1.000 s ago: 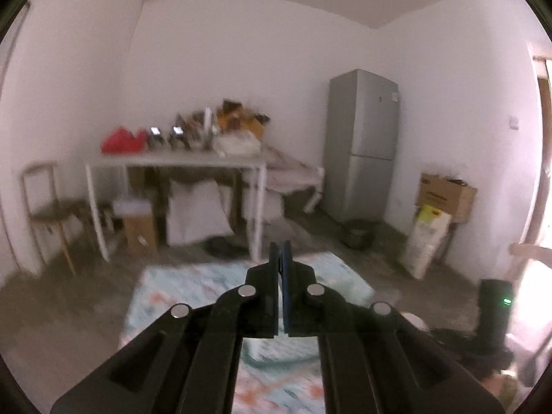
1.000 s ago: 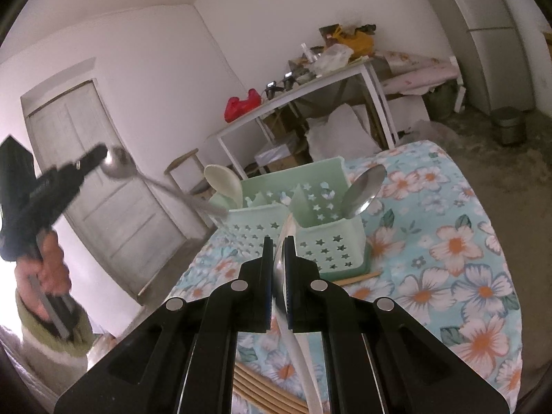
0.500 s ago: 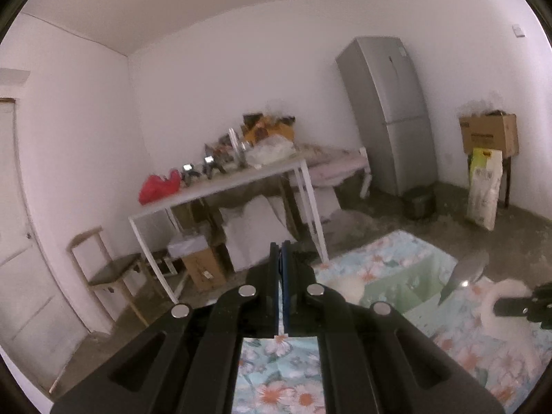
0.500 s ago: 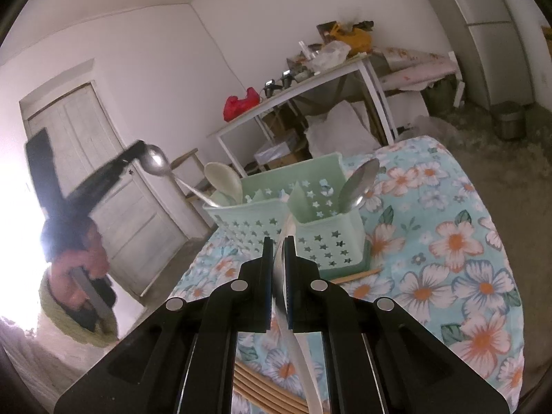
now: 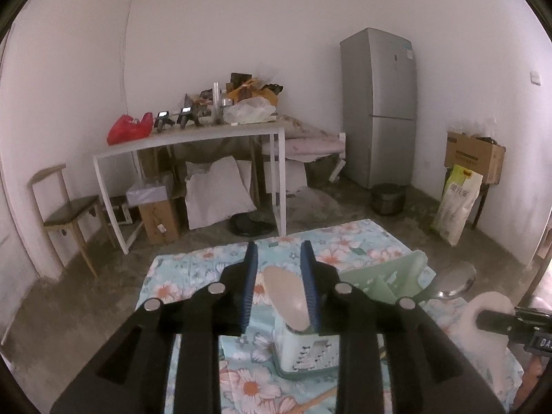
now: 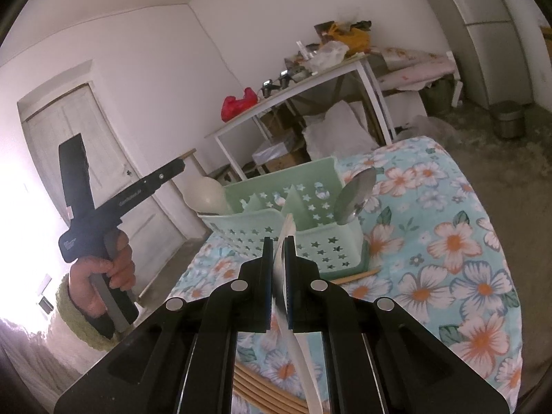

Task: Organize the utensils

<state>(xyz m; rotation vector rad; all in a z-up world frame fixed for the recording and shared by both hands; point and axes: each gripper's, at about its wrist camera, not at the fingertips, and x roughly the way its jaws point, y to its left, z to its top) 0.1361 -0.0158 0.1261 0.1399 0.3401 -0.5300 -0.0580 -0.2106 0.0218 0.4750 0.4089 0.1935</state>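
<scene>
Left wrist: left gripper [image 5: 279, 286], fingers just spread and pinching nothing, sits over the green caddy [image 5: 379, 284] on the table [image 5: 345, 238]. Right wrist: right gripper [image 6: 278, 276], fingers pressed on a white utensil handle [image 6: 303, 362], before the caddy; metal spoon [image 6: 355, 195] stands in it.

A table draped in a light blue floral cloth [image 6: 445, 241] carries the things. On it stands 1 pale green plastic caddy [image 6: 310, 238] with star-shaped cut-outs, set toward the table's far end; just beside the caddy's near side a thin wooden stick [image 6: 358, 275] lies flat on the cloth. At the table's near edge lies a round woven mat [image 6: 262, 384] of light wood, partly hidden.
</scene>
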